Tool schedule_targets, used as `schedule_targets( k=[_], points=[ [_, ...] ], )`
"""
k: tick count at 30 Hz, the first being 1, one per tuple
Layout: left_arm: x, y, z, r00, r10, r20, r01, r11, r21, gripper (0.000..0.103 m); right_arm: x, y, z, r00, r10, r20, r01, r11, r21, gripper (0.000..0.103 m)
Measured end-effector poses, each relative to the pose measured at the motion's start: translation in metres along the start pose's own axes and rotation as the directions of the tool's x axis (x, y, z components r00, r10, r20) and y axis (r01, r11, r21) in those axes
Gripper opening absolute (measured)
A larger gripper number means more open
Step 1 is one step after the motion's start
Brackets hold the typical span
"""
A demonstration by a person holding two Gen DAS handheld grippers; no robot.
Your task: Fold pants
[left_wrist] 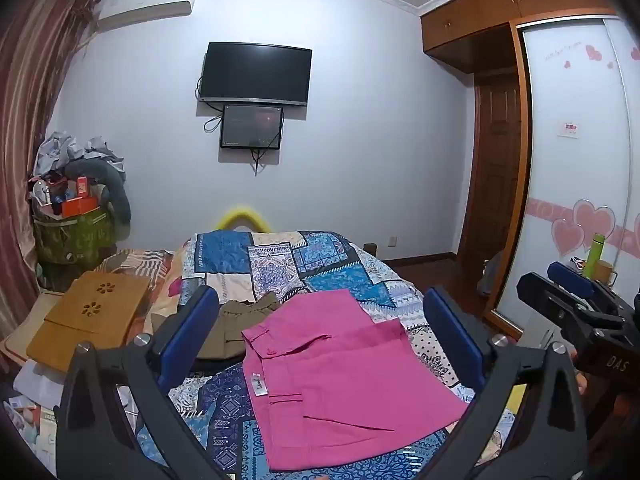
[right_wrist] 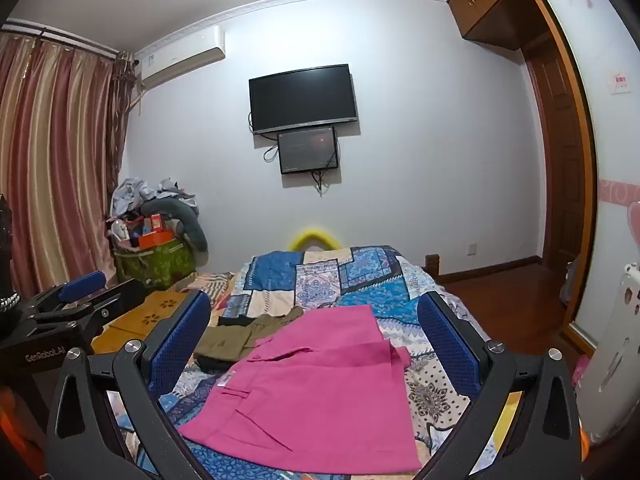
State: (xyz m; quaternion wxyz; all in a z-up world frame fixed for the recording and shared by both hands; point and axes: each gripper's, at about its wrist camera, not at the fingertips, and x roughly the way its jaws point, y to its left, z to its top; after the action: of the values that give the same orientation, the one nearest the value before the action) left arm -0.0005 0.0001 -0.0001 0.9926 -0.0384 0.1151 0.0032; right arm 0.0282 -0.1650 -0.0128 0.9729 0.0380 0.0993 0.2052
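Note:
Pink pants (left_wrist: 344, 384) lie folded into a compact rectangle on the patterned bedspread (left_wrist: 280, 264); they also show in the right wrist view (right_wrist: 316, 392). My left gripper (left_wrist: 320, 332) is open and empty, held above the pants with its blue pads either side of them. My right gripper (right_wrist: 314, 336) is open and empty too, above the same pants. Each gripper shows in the other's view: the right one at the far right (left_wrist: 576, 292), the left one at the far left (right_wrist: 84, 292).
Folded olive-brown pants (left_wrist: 240, 324) lie just left of the pink ones. A wooden lap tray (left_wrist: 88, 316) sits on the bed's left side. A heaped green basket (left_wrist: 72, 232) stands by the curtain. A wardrobe (left_wrist: 580, 160) and bare wooden floor (right_wrist: 508, 304) are at right.

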Motion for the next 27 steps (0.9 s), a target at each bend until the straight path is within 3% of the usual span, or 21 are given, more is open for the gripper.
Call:
schedule_targets(
  k=[27],
  points=[
    [0.004,0.005,-0.004,1.0,-0.006,-0.025,0.006,1.0,0.006,0.103,0.001,0.001,-0.001,1.0,0.0,-0.008,0.0,1.0,-0.001,0.103]
  ],
)
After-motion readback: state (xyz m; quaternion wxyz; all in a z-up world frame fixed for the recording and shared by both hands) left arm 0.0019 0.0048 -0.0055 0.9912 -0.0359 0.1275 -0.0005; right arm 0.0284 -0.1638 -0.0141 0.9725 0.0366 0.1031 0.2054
